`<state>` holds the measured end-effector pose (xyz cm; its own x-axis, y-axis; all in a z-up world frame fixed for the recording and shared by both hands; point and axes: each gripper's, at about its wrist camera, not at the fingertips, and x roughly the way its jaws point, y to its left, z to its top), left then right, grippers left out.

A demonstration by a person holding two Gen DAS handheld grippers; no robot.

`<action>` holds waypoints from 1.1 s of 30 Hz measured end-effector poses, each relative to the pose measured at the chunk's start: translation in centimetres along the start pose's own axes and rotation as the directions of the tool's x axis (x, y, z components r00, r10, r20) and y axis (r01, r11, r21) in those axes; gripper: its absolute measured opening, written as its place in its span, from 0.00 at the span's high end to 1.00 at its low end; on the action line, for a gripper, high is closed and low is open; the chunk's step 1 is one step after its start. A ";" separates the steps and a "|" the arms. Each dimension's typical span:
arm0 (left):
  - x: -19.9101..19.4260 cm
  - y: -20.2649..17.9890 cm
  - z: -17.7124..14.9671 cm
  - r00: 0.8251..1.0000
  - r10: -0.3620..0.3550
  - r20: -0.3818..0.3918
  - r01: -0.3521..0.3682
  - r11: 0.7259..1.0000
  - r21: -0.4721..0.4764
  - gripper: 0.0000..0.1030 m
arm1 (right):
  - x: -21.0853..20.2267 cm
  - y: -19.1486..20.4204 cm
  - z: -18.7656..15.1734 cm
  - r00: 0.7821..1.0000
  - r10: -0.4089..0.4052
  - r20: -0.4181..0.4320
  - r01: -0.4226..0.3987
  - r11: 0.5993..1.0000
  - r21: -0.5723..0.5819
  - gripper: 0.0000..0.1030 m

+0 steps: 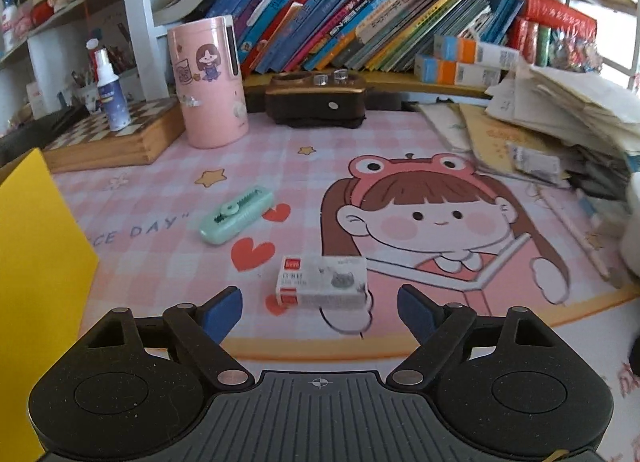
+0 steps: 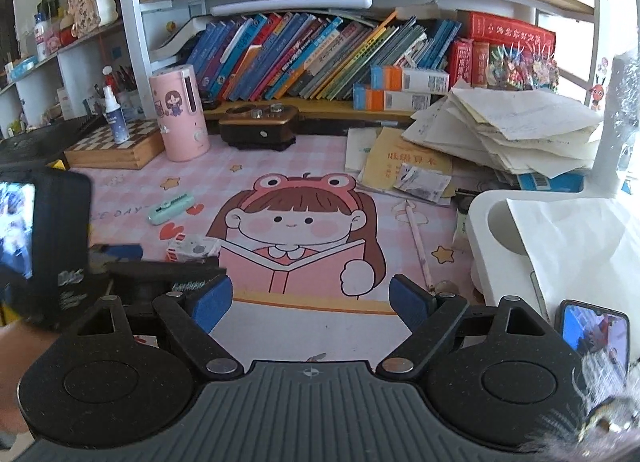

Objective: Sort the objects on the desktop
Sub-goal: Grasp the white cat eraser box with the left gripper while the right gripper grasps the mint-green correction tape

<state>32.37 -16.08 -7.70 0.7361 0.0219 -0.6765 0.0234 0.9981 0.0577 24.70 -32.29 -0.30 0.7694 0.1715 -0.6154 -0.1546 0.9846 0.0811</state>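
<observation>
A small white and red staple box (image 1: pixel 322 282) lies on the pink cartoon desk mat (image 1: pixel 360 134), just ahead of my left gripper (image 1: pixel 320 299), whose blue-padded jaws stand open on either side of it without touching. A mint-green slider tool (image 1: pixel 236 214) lies further off to the left. In the right wrist view the box (image 2: pixel 192 248) and the green tool (image 2: pixel 170 208) sit at the left, with the left gripper's body (image 2: pixel 44 242) beside them. My right gripper (image 2: pixel 310 296) is open over the mat with nothing between its fingers. A pale pencil (image 2: pixel 418 246) lies to its right.
A pink cylinder holder (image 1: pixel 208 82), a spray bottle (image 1: pixel 110 94) on a chessboard box (image 1: pixel 116 142) and a brown case (image 1: pixel 316 98) stand at the back. Loose papers (image 2: pixel 512 130) pile up at the right. A white tray (image 2: pixel 484 222), a phone (image 2: pixel 592 336) and a yellow sheet (image 1: pixel 36 262) flank the mat.
</observation>
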 end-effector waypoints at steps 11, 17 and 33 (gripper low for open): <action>2.7 0.5 0.9 0.998 -0.036 -0.045 0.035 0.999 -0.015 0.39 | 2.0 -0.9 0.2 0.999 0.015 -0.038 -0.015 1.000 0.021 0.18; 1.8 1.0 1.2 0.996 -0.058 -0.061 0.055 0.998 -0.041 0.49 | 2.7 -0.5 0.6 0.999 0.025 -0.031 -0.025 1.000 -0.001 0.18; -10.7 8.4 -0.5 0.999 0.017 0.040 -0.006 0.970 -0.241 0.49 | 6.3 3.7 1.5 0.988 0.145 -0.053 -0.149 0.986 -0.078 0.16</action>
<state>24.39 -7.91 -0.35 0.7628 0.0361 -0.6456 -0.1454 0.9824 -0.1169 29.88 -27.56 -2.72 0.7051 0.3102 -0.6377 -0.3152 0.9426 0.1101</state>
